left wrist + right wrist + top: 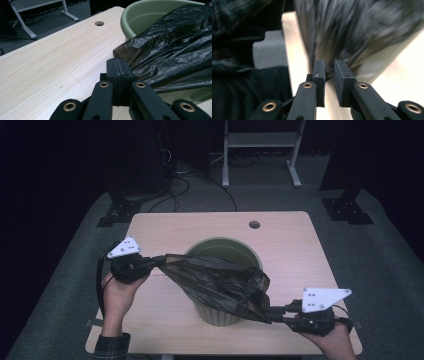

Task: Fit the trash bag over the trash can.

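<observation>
**High view: black bag stretched over a green bin between two grippers**

High view shows a pale wooden table (165, 227) with a round green bin (222, 251) standing near its middle. A black plastic bag (220, 282) is drawn across the near side of the bin's mouth, running from the left gripper (150, 262) at the left of the table down to the right gripper (272, 312) at the near right corner. The bag covers the near part of the rim; the far part of the rim and some of the inside wall are bare. A small round hole (254, 224) sits in the tabletop at the far right, well apart from the bin.

Left gripper view has the two black jaws pressed together, with a corner of the bag (172, 47) pinched between them. The bin (147, 17) rises just beyond, to the right, and the bag lies over its edge.

Right gripper view is blurred. Its jaws stand a little apart, with a narrow gap between the pads (343, 75); the bag (362, 32) gathers down toward that gap, and a thin strand of it seems to sit between the pads, but I cannot tell whether they press on it. From above, the bag's stretched corner ends right at this gripper's tips.

A person's hand (117, 295) holds the left gripper, with a dark sleeve (111, 346) at the near edge.
</observation>
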`<state>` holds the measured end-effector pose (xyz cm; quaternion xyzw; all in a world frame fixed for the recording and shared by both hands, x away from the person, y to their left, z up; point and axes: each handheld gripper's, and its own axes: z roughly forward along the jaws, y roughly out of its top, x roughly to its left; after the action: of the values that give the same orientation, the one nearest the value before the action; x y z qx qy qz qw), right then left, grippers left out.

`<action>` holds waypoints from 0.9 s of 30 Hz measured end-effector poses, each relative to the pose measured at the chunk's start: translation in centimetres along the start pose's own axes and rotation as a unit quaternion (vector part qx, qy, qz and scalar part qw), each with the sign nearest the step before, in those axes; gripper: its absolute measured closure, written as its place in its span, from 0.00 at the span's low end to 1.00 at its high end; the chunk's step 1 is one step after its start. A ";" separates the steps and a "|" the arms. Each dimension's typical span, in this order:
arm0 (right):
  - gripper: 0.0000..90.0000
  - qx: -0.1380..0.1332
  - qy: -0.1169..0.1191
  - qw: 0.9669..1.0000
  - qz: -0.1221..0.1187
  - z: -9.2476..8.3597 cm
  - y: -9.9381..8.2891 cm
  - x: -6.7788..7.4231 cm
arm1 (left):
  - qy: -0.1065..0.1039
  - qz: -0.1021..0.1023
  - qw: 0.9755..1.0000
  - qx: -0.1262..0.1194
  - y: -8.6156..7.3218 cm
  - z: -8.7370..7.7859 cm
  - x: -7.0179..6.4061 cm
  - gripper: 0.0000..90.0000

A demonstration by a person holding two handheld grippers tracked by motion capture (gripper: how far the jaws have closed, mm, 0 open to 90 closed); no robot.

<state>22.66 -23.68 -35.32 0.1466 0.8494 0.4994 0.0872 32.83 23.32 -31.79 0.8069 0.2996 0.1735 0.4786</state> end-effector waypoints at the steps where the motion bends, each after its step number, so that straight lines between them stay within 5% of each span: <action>1: 0.87 -0.009 -0.004 1.000 -0.002 -0.5 0.4 -0.1 | 0.001 0.000 1.000 0.000 0.1 0.1 0.0 1.00; 6: 0.84 -0.053 -0.041 0.998 -0.003 -2.5 2.4 -1.3 | 0.000 0.004 1.000 0.005 0.2 0.4 0.0 1.00; 12: 0.74 -0.052 -0.055 0.997 0.019 -1.1 4.2 -4.3 | -0.004 0.004 1.000 0.004 0.3 0.5 -0.1 1.00; 20: 1.00 -0.037 -0.059 0.997 0.031 0.8 4.7 -6.6 | -0.005 0.006 1.000 0.007 0.4 0.8 0.1 1.00; 27: 1.00 -0.040 -0.087 0.995 0.042 1.3 5.1 -8.8 | -0.005 0.005 1.000 0.002 1.2 2.0 0.7 1.00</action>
<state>32.11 -23.24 -31.44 0.2215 0.8112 0.5211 0.1459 34.91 22.04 -31.69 0.8098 0.2940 0.1716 0.4779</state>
